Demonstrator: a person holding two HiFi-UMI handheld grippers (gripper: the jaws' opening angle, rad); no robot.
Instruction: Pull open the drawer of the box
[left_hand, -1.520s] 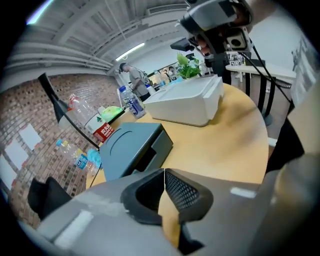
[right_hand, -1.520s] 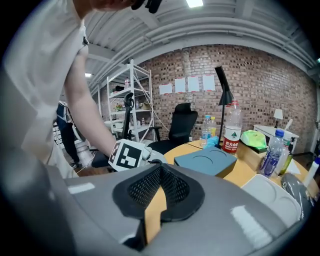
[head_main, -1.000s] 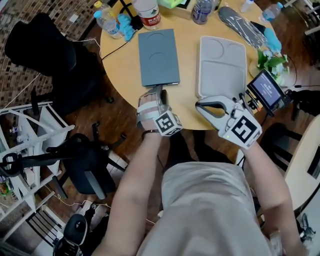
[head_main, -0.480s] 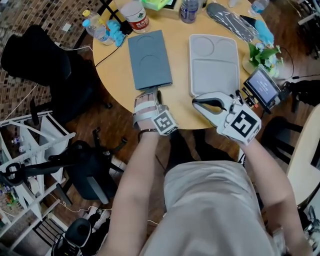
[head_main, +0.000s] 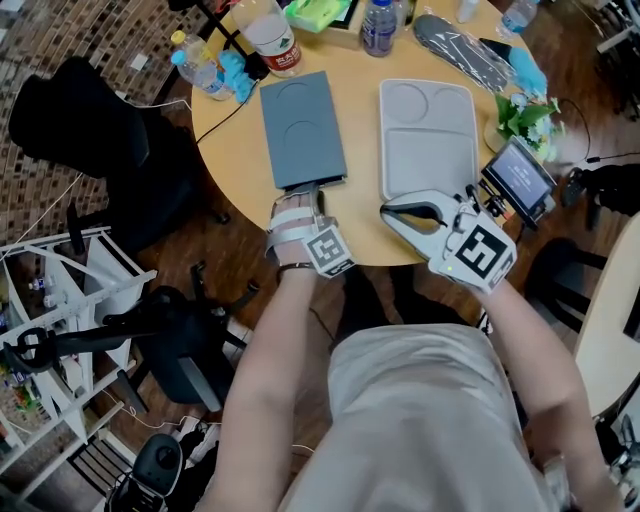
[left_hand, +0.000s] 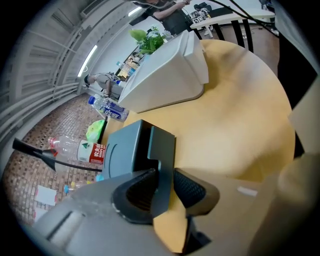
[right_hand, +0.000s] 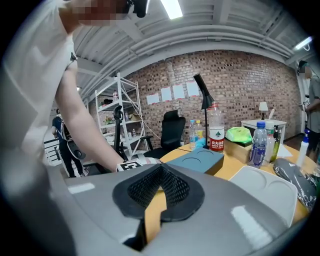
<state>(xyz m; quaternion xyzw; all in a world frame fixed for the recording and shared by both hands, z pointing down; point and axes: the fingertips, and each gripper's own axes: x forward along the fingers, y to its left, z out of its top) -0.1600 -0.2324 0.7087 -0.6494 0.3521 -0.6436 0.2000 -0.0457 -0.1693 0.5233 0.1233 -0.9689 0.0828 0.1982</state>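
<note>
A flat blue-grey box (head_main: 303, 125) lies on the round wooden table (head_main: 360, 215), and its drawer front ends in a thin pull tab (head_main: 309, 186) at the near end. My left gripper (head_main: 311, 196) is at that end. In the left gripper view the tab (left_hand: 163, 165) stands between the ribbed pads of my left gripper (left_hand: 163, 187), which have just been closing and now press on both its sides. The drawer front sits close against the box (left_hand: 125, 147). My right gripper (head_main: 384, 212) hovers over the table edge to the right, shut and empty (right_hand: 159, 176).
A white compartment tray (head_main: 428, 135) lies right of the box. Water bottles (head_main: 266, 30), a green bag and a plant (head_main: 522, 112) crowd the far side. A small screen (head_main: 515, 178) stands at the right edge. A black chair (head_main: 90, 130) and white rack (head_main: 60, 300) stand to the left.
My left gripper has rolled slightly while staying at the box's near end. The right gripper has hardly moved. The head view has shifted a little.
</note>
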